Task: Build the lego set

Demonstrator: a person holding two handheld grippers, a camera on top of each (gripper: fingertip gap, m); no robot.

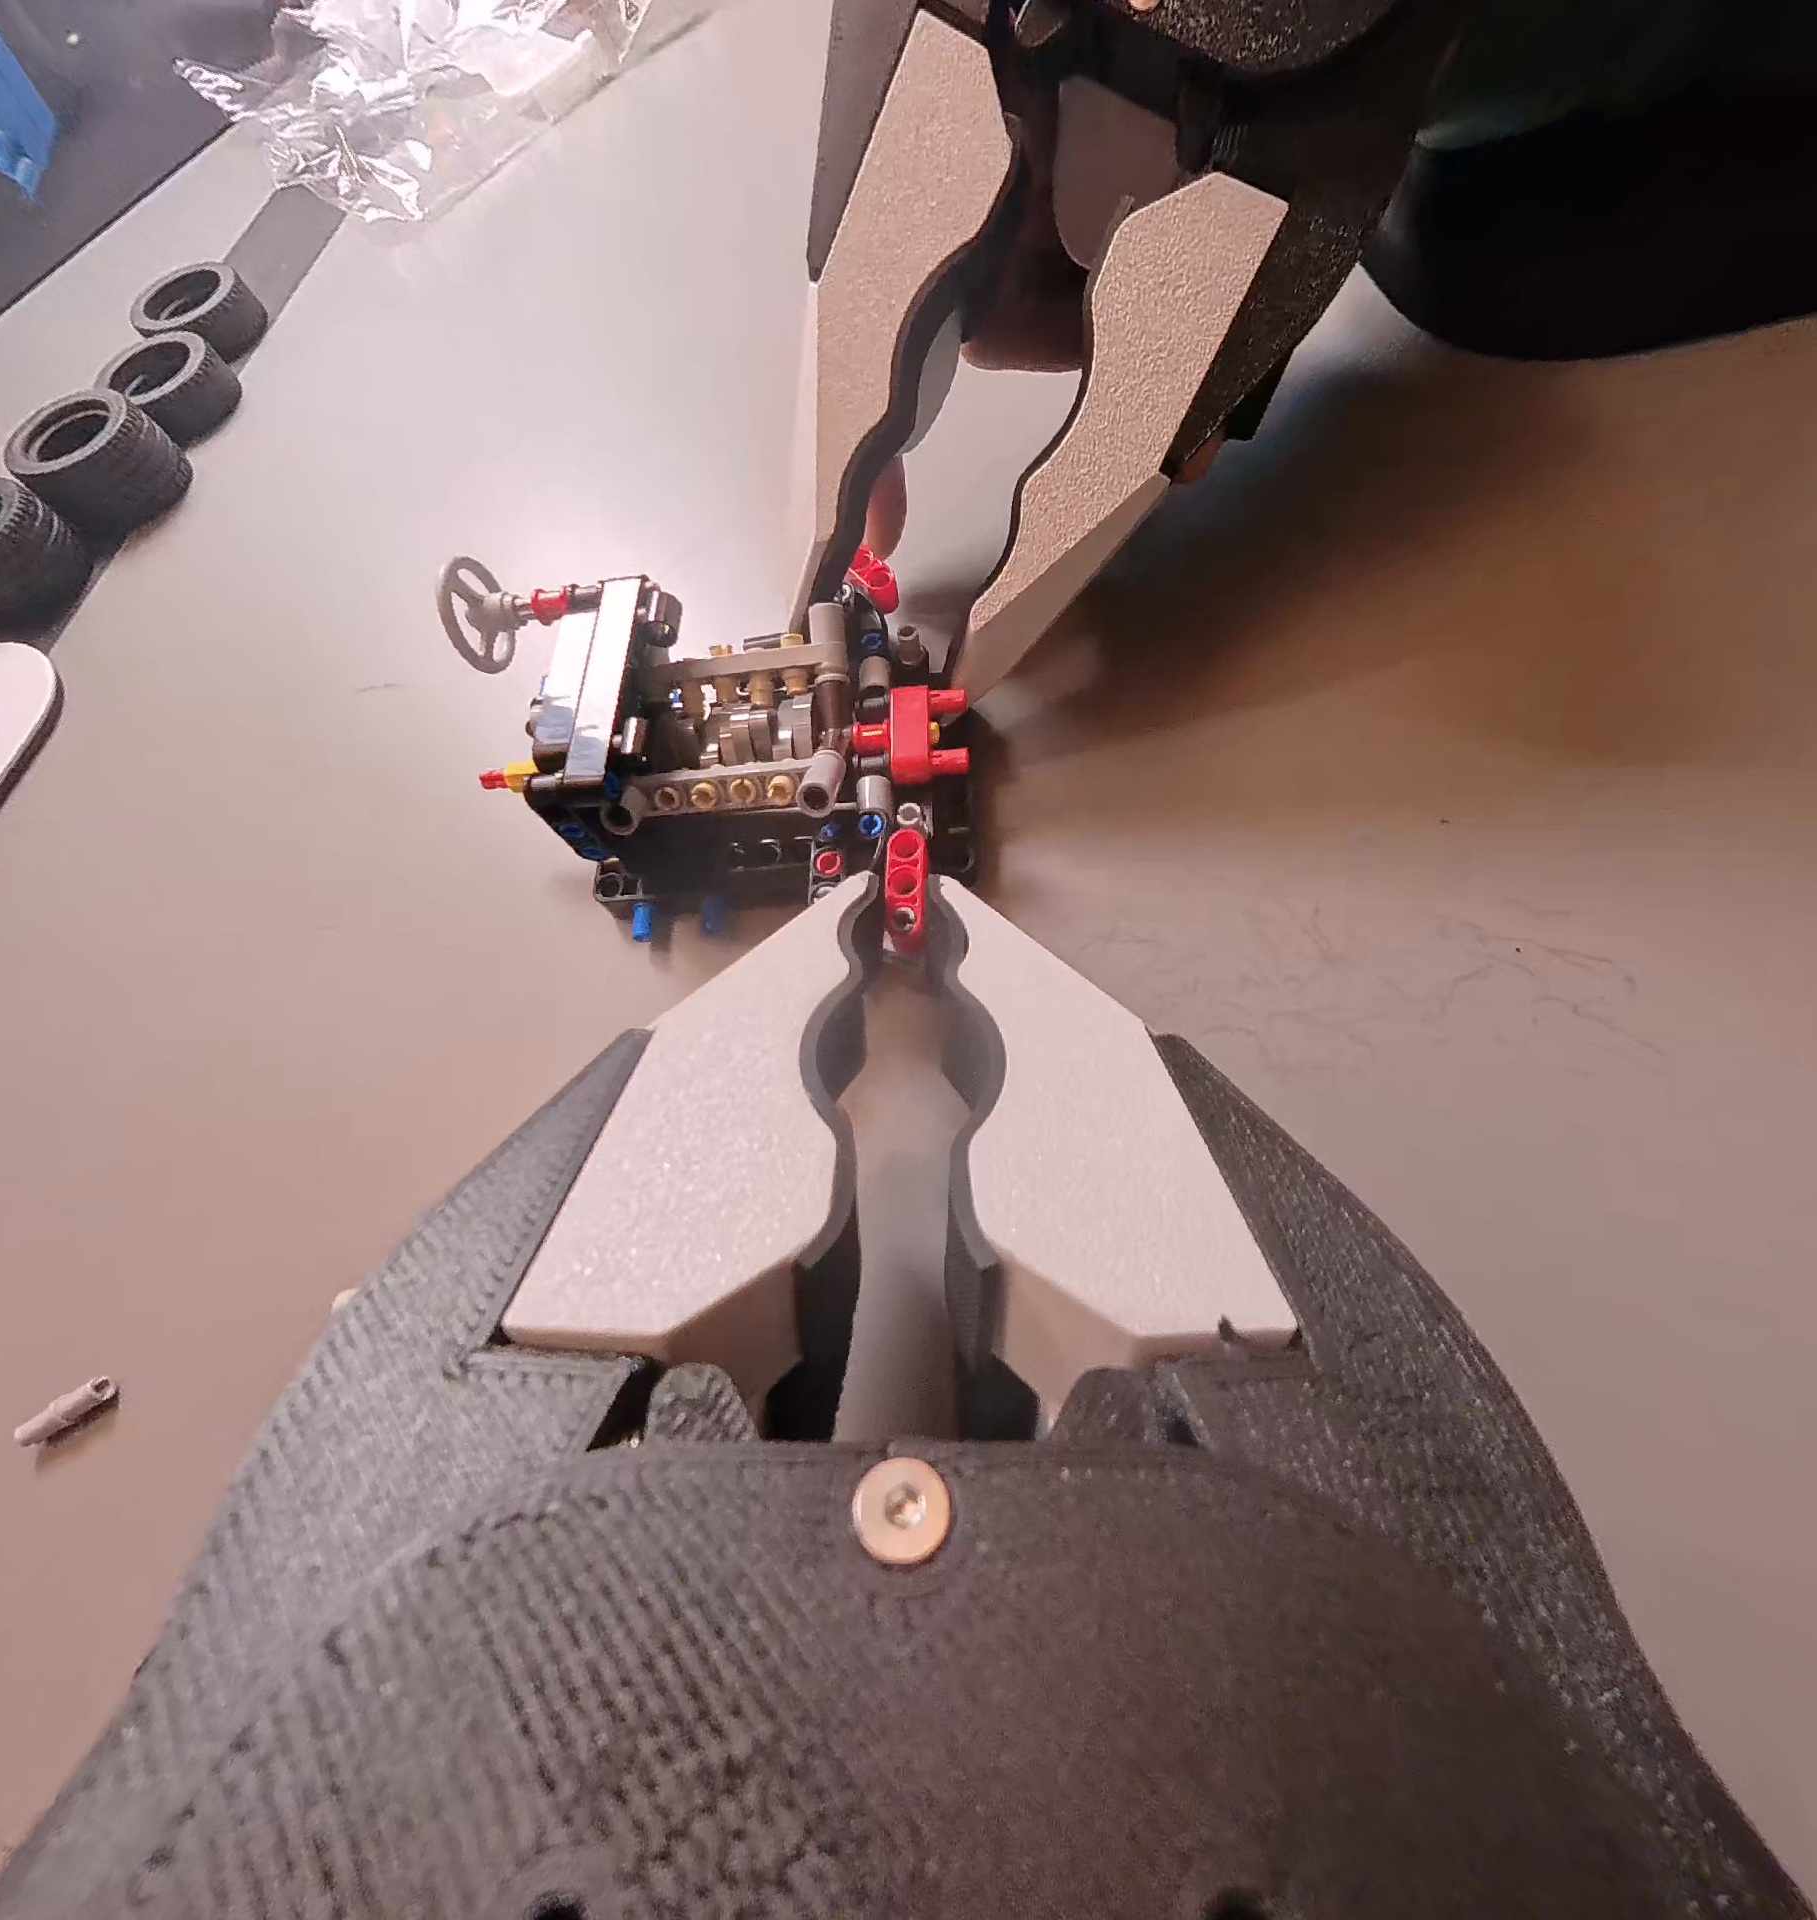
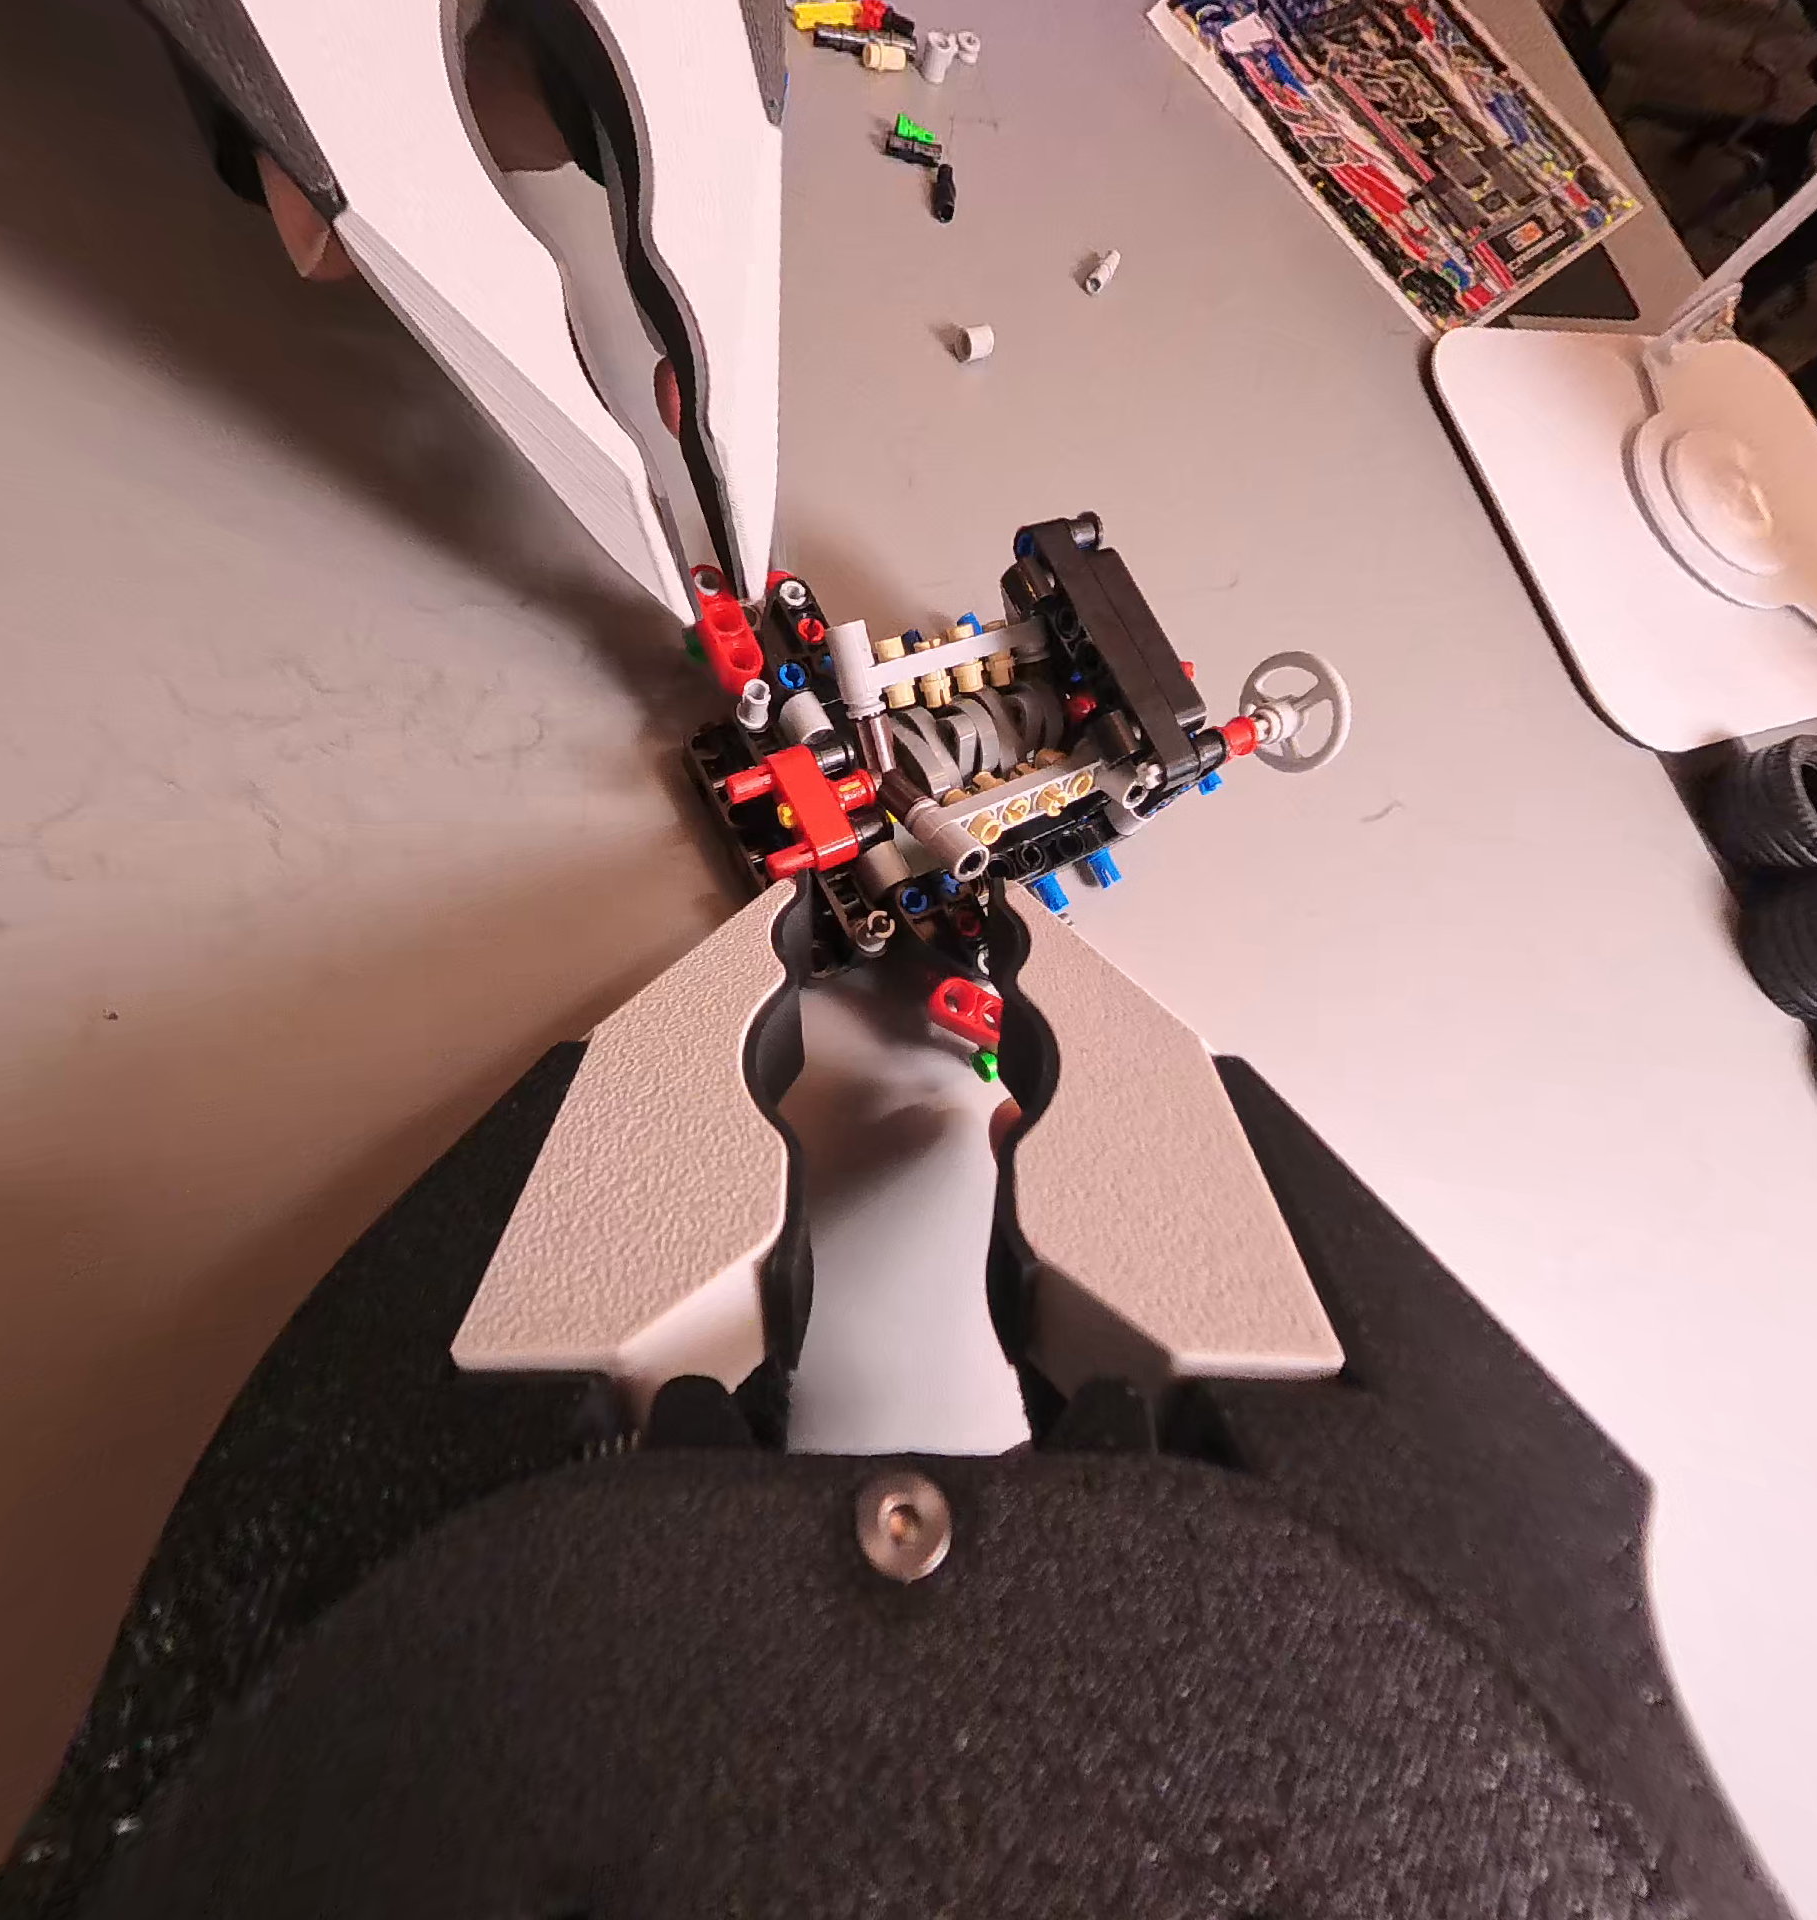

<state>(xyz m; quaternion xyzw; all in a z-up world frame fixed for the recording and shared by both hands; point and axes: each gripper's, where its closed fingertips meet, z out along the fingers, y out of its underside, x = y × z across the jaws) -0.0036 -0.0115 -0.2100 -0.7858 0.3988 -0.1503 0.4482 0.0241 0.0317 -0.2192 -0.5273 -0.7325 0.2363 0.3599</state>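
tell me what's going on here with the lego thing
A person is working on a half-built lego model on the table, one hand-held gripper in each hand. The left hand-held gripper pinches a red beam at one side of the model. The right hand-held gripper grips the model's opposite side. Four tyres and loose pieces lie unused nearby.

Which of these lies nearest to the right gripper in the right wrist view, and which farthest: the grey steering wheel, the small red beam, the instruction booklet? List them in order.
From the right gripper:
1. Small red beam, by its right finger.
2. Grey steering wheel, on the model's far right end.
3. Instruction booklet, at the table's top right.
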